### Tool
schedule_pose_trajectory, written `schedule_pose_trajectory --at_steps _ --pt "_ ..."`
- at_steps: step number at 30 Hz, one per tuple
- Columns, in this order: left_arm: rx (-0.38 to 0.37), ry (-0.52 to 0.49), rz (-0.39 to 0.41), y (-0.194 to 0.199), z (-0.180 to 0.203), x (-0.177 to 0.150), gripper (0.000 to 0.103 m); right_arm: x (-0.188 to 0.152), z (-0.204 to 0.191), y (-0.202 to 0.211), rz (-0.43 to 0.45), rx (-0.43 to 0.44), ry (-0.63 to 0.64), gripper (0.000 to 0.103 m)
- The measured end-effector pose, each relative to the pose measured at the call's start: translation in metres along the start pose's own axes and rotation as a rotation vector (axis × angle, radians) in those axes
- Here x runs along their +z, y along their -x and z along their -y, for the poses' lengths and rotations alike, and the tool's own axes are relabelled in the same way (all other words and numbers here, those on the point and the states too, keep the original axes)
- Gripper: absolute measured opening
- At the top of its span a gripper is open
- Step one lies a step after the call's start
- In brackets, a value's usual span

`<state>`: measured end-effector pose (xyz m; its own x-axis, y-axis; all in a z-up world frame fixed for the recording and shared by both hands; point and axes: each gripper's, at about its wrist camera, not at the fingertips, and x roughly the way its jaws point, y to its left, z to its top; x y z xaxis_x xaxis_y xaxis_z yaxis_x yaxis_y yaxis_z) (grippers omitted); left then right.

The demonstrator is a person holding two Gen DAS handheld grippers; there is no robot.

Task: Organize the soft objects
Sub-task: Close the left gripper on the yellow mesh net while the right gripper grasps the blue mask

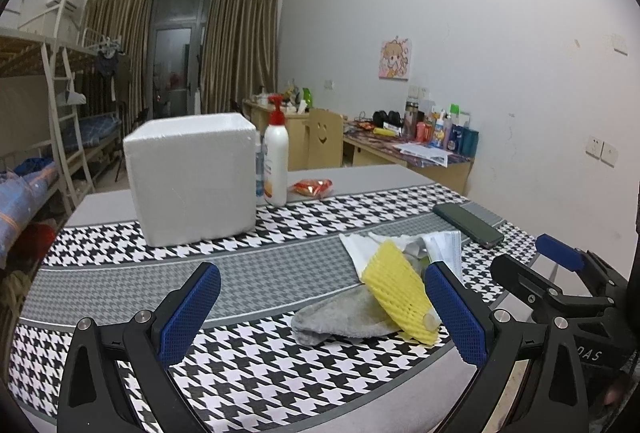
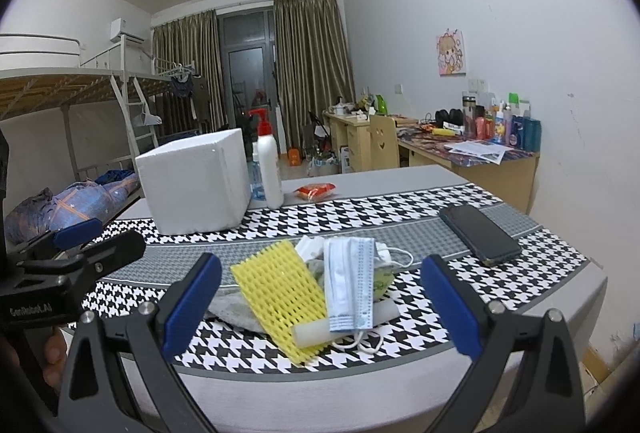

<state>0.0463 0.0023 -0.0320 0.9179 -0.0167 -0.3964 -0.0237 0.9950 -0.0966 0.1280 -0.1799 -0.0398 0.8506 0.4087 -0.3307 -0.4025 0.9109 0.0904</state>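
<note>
Soft pile: yellow foam mesh sleeve [image 2: 276, 293], grey cloth [image 1: 344, 317], blue pleated face mask [image 2: 352, 285] on counter [image 2: 440, 177] | white foam box [image 2: 196, 181] behind (contents hidden) | left tool [image 1: 320, 313], right tool [image 2: 320, 309] wide open, empty

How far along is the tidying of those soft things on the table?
Barely begun, by the look of it. Nothing looks sorted yet: the yellow foam net, face mask and grey cloth lie in one pile on the table. Nothing is in hand: the left gripper and right gripper are both open and empty. Left: every soft item, perhaps into the white foam box, whose inside is hidden.
</note>
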Motion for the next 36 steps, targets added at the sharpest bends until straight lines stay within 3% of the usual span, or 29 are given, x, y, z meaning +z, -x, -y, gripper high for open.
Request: schedule_pose_trajectory --at_steps 11,25,36 --pt "-0.027 0.014 -0.061 -0.026 0.005 -0.005 0.102 -0.007 0.013 -0.016 -0.039 -0.058 0.003 0.101" --pt "-0.074 0.058 -0.182 -0.068 0.009 -0.011 0.102 -0.011 0.029 -0.04 -0.11 -0.053 -0.008 0.101" --pt "-0.085 0.044 -0.207 -0.085 0.017 -0.012 0.102 -0.017 0.037 -0.053 -0.145 -0.066 -0.012 0.101"
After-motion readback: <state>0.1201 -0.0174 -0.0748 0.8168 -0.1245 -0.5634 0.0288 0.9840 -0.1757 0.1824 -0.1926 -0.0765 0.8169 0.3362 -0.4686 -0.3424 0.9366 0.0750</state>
